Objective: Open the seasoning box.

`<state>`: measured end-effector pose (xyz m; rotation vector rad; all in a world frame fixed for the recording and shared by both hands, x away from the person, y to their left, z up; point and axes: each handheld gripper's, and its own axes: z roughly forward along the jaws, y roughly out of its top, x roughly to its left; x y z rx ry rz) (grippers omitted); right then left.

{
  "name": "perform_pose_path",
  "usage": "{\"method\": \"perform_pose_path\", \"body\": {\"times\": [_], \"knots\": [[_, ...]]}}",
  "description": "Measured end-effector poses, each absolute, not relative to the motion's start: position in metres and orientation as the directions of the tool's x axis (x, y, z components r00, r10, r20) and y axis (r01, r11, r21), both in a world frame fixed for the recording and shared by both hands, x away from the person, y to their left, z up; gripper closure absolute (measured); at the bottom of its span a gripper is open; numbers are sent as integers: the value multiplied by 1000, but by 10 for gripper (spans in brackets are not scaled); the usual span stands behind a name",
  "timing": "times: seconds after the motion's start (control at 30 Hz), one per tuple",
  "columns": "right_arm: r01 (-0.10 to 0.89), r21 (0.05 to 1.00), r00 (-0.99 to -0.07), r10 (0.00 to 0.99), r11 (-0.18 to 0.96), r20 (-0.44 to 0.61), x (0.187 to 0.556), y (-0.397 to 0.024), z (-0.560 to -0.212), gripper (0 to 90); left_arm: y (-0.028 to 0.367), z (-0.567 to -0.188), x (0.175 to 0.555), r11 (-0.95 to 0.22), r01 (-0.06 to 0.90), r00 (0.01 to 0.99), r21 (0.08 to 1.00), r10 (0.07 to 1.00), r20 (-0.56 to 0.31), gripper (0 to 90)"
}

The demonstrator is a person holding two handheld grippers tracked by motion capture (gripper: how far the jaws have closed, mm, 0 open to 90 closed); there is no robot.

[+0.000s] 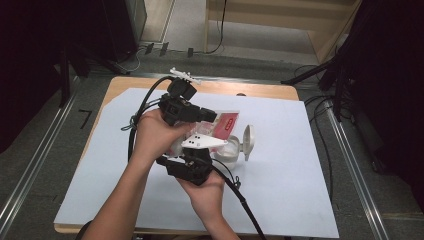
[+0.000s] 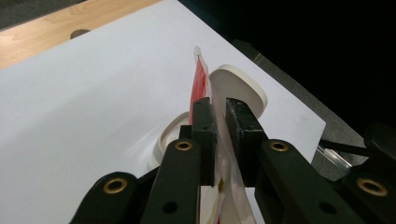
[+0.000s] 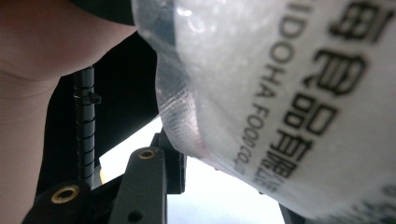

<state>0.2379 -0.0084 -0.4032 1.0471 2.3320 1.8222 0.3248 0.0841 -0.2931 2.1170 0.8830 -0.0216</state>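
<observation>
A clear plastic bag [image 1: 227, 122] with a red label hangs over the white sheet [image 1: 280, 190], between my two grippers. My left gripper [image 1: 211, 116] comes from the upper left, and its jaws are shut on the bag's thin edge [image 2: 200, 79]; in the left gripper view the gripper [image 2: 219, 121] pinches the film flat. My right gripper [image 1: 192, 150] reaches up from below under its grey plate [image 1: 205, 142]. In the right gripper view the printed bag [image 3: 280, 93] bulges between the jaws of my right gripper [image 3: 224, 182], against the left jaw; the other jaw is mostly hidden.
A small white tub [image 1: 227, 152] with its hinged lid [image 1: 248, 141] swung open stands just right of the grippers; the lid [image 2: 238, 84] lies beyond the bag. The wooden table [image 1: 260, 90] ends beyond the sheet. Cables [image 1: 245, 205] trail from both grippers.
</observation>
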Motion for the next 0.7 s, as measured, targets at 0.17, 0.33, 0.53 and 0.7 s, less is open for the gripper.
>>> {"method": "perform_pose_path", "body": {"times": [0.17, 0.33, 0.53, 0.7], "knots": [[488, 867, -780, 496, 100, 382, 238, -8, -405, 632, 85, -294, 325, -415, 595, 756, 688, 581, -303, 829], [486, 868, -780, 497, 99, 380, 237, -8, -405, 631, 83, -294, 324, -414, 593, 757, 690, 579, -303, 829], [483, 871, -781, 496, 95, 379, 236, -8, -406, 631, 83, -294, 323, -420, 590, 761, 690, 576, -300, 829], [479, 873, -781, 497, 91, 377, 236, -8, -407, 634, 83, -294, 323, -421, 589, 761, 690, 577, -298, 829]]}}
